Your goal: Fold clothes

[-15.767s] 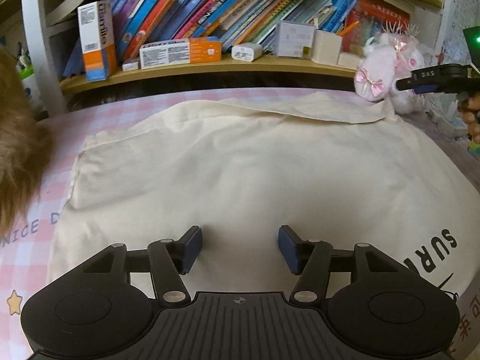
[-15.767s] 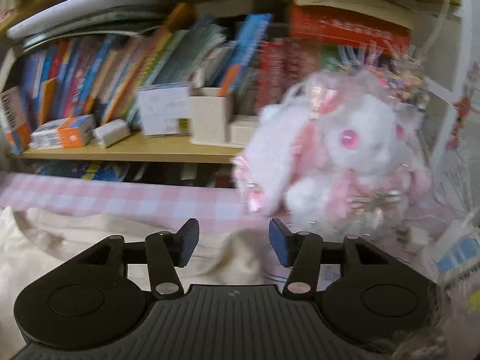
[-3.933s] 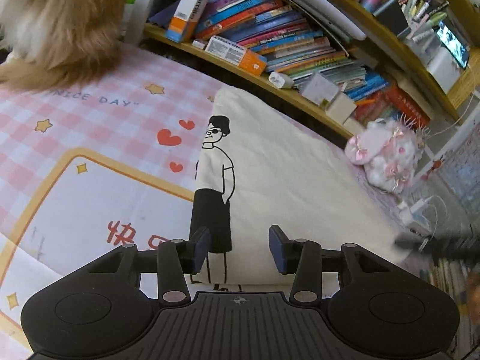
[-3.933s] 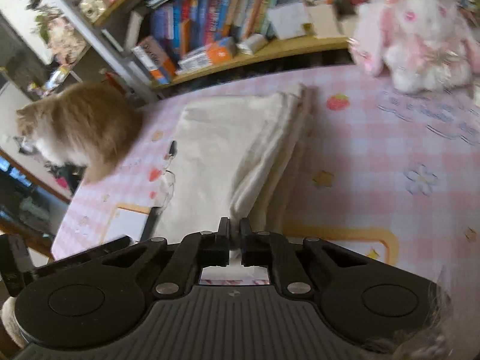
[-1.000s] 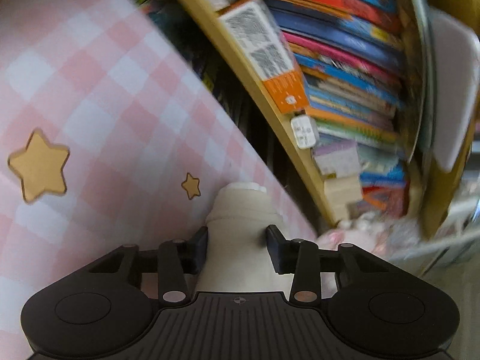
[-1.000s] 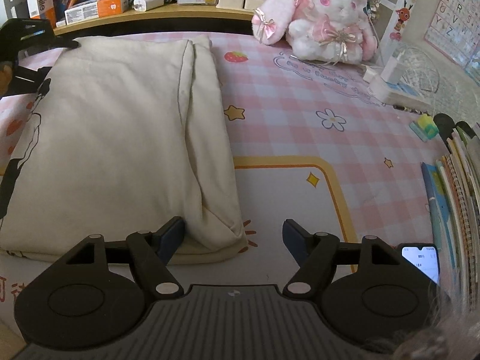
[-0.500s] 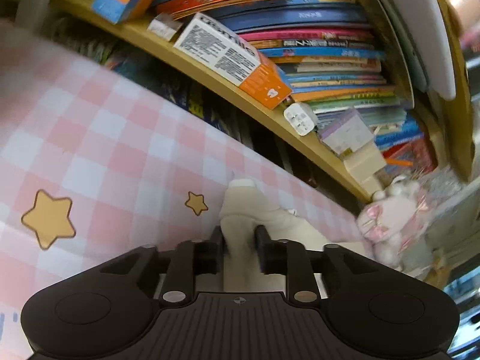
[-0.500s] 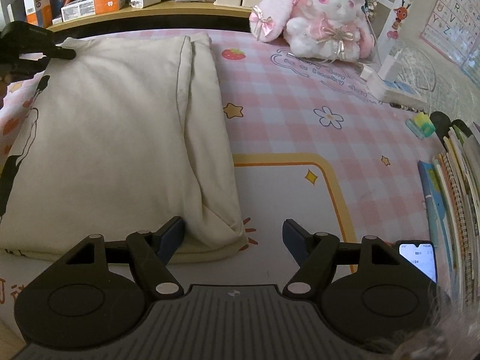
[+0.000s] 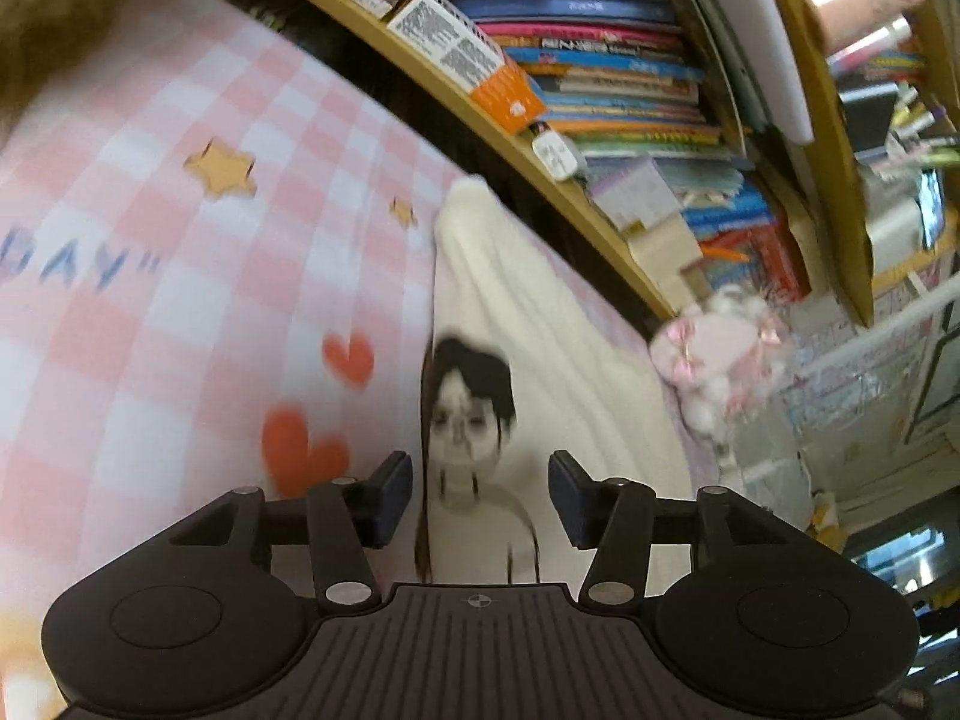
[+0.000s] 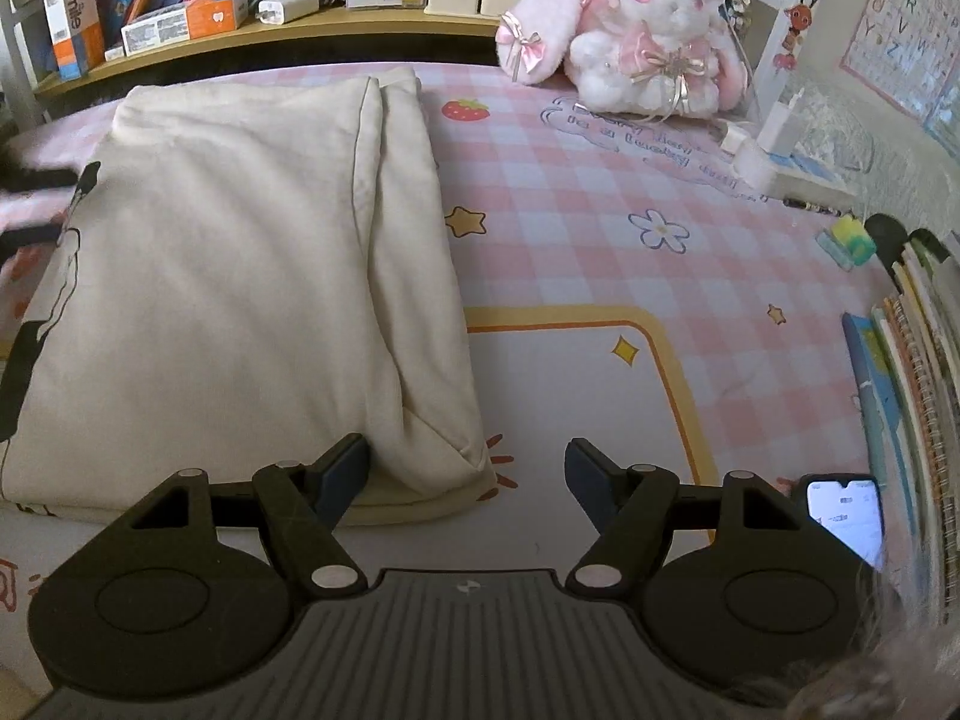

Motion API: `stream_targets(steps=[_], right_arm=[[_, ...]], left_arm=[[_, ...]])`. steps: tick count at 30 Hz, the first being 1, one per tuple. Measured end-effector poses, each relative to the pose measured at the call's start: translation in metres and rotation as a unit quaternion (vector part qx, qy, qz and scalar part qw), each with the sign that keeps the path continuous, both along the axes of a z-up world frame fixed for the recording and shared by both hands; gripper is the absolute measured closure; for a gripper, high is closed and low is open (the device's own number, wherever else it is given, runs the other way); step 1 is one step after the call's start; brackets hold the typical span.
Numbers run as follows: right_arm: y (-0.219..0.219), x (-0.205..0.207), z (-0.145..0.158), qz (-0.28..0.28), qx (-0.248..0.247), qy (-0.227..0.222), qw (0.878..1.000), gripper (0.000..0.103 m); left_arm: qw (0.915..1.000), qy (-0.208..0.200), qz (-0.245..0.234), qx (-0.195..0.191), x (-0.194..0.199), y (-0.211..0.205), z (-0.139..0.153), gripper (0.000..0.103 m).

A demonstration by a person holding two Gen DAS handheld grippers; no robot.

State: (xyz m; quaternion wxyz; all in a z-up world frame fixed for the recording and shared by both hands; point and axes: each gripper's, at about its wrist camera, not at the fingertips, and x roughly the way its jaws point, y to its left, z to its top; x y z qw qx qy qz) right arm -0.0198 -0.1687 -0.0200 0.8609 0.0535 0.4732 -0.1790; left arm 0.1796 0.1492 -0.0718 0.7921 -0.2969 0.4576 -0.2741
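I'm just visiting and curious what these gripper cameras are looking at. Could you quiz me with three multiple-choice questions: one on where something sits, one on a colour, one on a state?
1. Where is the plush rabbit?
A. on top of the folded shirt
B. at the far edge of the mat, beside the bookshelf
C. between the right gripper's fingers

2. What colour is the folded shirt?
A. cream
B. navy
C. red

3. How does the right gripper stand?
A. clamped on the phone
B. shut, with nothing in it
C. open, around the shirt's near corner

Answers:
1 B: it sits on the checked mat near the shelf, clear of the shirt.
2 A: pale cream cloth with a black cartoon print.
3 C: both fingers stand well apart, with the corner between them.
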Motion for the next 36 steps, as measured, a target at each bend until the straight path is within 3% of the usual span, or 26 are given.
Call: stream_targets(steps=[6, 10, 14, 16, 19, 20, 22, 32, 35, 36], right_arm=[[-0.016, -0.004, -0.002, -0.010, 0.067, -0.014, 0.998, 0.036], [-0.025, -0.005, 0.000, 0.024, 0.086, -0.016, 0.996, 0.038], [-0.036, -0.006, 0.003, 0.055, 0.110, -0.028, 0.992, 0.055], [-0.036, -0.007, 0.004, 0.080, 0.115, -0.031, 0.990, 0.066], [-0.033, -0.010, 0.003, 0.119, 0.107, -0.036, 0.986, 0.075], [-0.033, -0.012, 0.002, 0.128, 0.108, -0.038, 0.985, 0.078], [-0.035, -0.015, 0.003, 0.142, 0.116, -0.041, 0.982, 0.084], [-0.050, -0.045, 0.001, 0.193, 0.219, -0.022, 0.956, 0.086], [-0.052, -0.051, 0.001, 0.207, 0.228, -0.024, 0.951, 0.080], [-0.053, -0.053, 0.002, 0.212, 0.230, -0.026, 0.950, 0.074]], left_arm=[[0.9995, 0.018, 0.025, 0.010, -0.043, -0.001, 0.006, 0.053], [0.9984, 0.029, 0.047, 0.013, -0.068, -0.009, 0.008, 0.053], [0.9972, 0.032, 0.059, 0.032, -0.086, -0.020, 0.012, 0.057], [0.9964, 0.032, 0.063, 0.047, -0.094, -0.027, 0.015, 0.061], [0.9944, 0.037, 0.066, 0.074, -0.105, -0.034, 0.018, 0.077], [0.9934, 0.039, 0.068, 0.084, -0.109, -0.036, 0.019, 0.089], [0.9910, 0.039, 0.074, 0.104, -0.118, -0.037, 0.021, 0.092], [0.9841, 0.033, 0.109, 0.136, -0.161, -0.024, 0.029, 0.090], [0.9800, 0.014, 0.129, 0.151, -0.171, -0.024, 0.035, 0.087], [0.9782, 0.002, 0.136, 0.156, -0.176, -0.026, 0.039, 0.087]])
